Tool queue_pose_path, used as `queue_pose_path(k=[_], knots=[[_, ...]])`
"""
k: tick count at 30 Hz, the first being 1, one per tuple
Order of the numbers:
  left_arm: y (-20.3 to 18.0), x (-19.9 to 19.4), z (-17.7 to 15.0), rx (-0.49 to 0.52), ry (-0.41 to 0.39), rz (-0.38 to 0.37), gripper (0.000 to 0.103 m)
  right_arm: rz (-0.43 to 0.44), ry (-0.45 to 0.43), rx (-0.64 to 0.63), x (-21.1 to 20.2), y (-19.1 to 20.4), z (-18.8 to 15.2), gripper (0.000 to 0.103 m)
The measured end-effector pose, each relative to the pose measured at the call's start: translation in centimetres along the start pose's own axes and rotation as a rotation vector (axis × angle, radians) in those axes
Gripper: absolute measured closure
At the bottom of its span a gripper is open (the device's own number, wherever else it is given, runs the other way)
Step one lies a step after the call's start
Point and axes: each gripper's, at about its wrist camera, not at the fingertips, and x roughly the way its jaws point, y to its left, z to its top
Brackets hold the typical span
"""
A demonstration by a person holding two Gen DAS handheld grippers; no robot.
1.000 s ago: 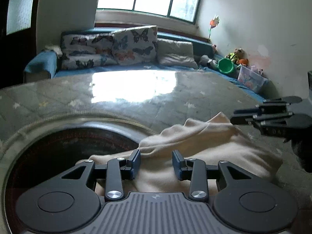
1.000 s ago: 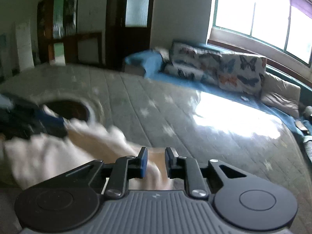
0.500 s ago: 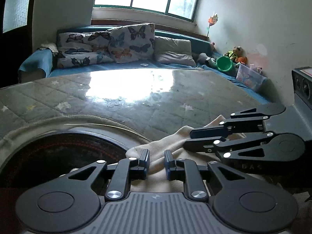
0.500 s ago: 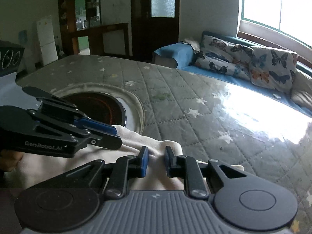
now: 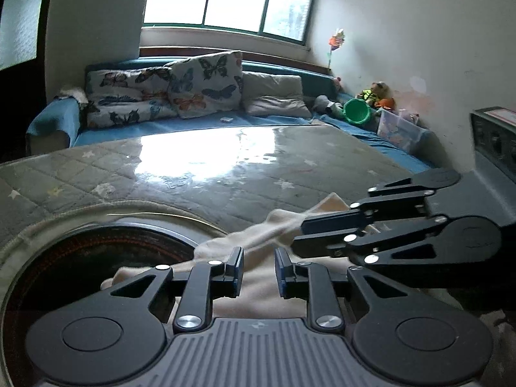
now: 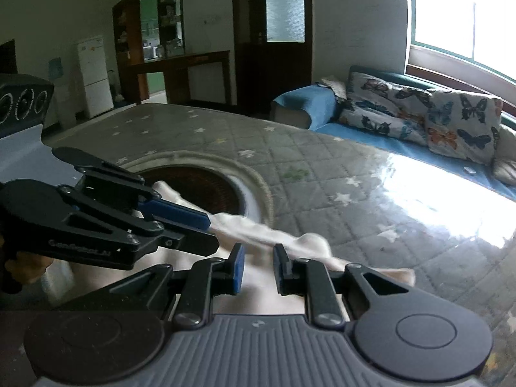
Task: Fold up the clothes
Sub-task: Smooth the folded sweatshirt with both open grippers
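Change: the two grippers are now standing close together over the cream garment (image 5: 258, 242); a second ago they were well apart, and the cloth is now bunching into a raised ridge between them
Left gripper (image 5: 258, 272): its fingers are opening slightly from a narrow gap, with cream cloth lying between them; whether the pads are pressing it I cannot tell
Right gripper (image 6: 258, 267): its fingers are standing at a narrow gap over a fold of the garment; a firm pinch is not showing clearly
Garment place: lying on the quilted star-patterned tabletop (image 5: 225, 180), one edge hanging over the round dark opening (image 5: 96, 258)
Risk: with the left fingers loosening, the ridge could be slipping free and sagging into the opening, spoiling the fold
Writing: the left gripper's side (image 6: 80, 245) is showing pale lettering, too blurred to read surely
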Motion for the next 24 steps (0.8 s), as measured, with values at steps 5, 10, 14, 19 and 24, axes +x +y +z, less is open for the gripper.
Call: queue_pose_path(k=[5,10,14,19,24], knots=[[0.0,-1.2,-1.3,0.002,-0.004,-0.002,0.08,0.029,-0.007,0.012,-0.5,1.0,-0.7,0.083],[0.7,-1.9,-2.4,-0.02,0.003,0.0,0.08,0.055,-0.018,0.003,-1.0,2.0,-1.1,0.079],[1.0,-2.2,-3.1,-0.02,0.006,0.008,0.08,0.068,-0.012,0.001,-0.9,2.5,-1.4,0.077],[1.5,-2.5,-3.7,-0.034,-0.005,0.005,0.08,0.07,0.0,0.006,-0.5,2.5,-1.9,0.076],[1.5,-2.4,-4.1,-0.027,-0.014,0.003,0.079,0.065,0.001,0.003,-0.7,2.4,-2.2,0.072]])
